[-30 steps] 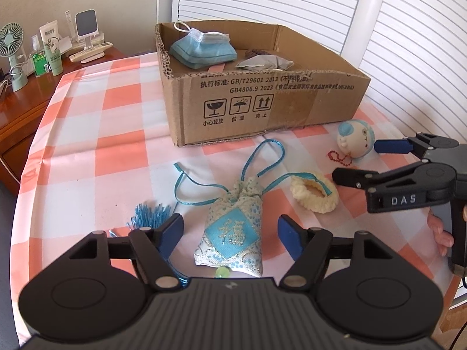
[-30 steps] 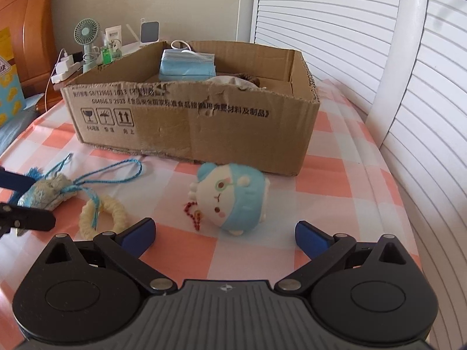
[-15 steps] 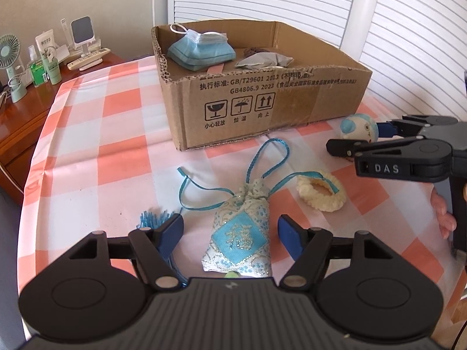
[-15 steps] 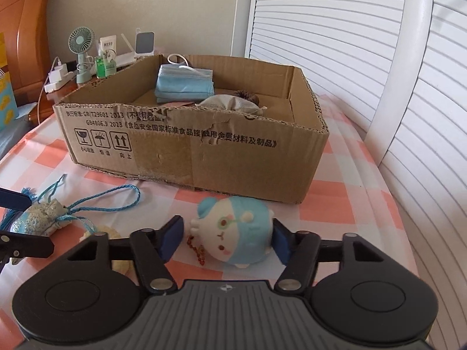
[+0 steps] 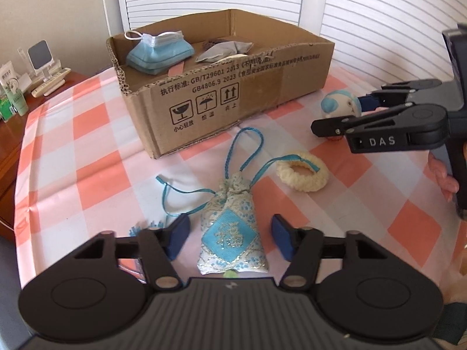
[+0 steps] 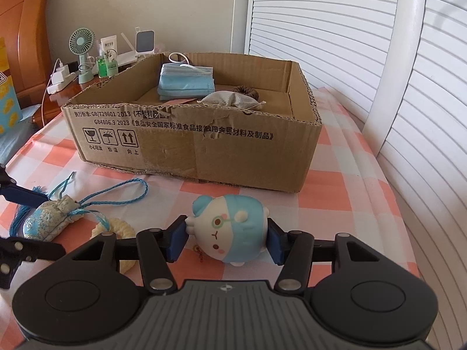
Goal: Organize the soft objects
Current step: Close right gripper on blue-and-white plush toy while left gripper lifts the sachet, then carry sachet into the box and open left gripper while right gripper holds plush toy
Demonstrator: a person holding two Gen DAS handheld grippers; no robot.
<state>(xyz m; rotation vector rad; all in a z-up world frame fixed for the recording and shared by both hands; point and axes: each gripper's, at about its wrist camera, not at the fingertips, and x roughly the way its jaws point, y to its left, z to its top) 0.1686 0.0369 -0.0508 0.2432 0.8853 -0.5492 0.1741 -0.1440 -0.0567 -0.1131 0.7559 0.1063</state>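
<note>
In front of the open brown cardboard box (image 6: 192,143), the right gripper (image 6: 226,237) clamps the blue-and-white plush toy (image 6: 230,229) for boxing; the left gripper (image 5: 230,237) is closing, pads apart, around the embroidered blue drawstring sachet (image 5: 232,233).

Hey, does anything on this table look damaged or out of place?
Yes: the cardboard box has a ragged, torn top edge and small punctures in its front wall. The blue cord of the embroidered pouch trails over the cream scrunchie.

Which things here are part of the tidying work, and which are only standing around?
Job: plush toy, pouch, scrunchie, box, masks.
Not job: fan, bottles, charger.
</note>
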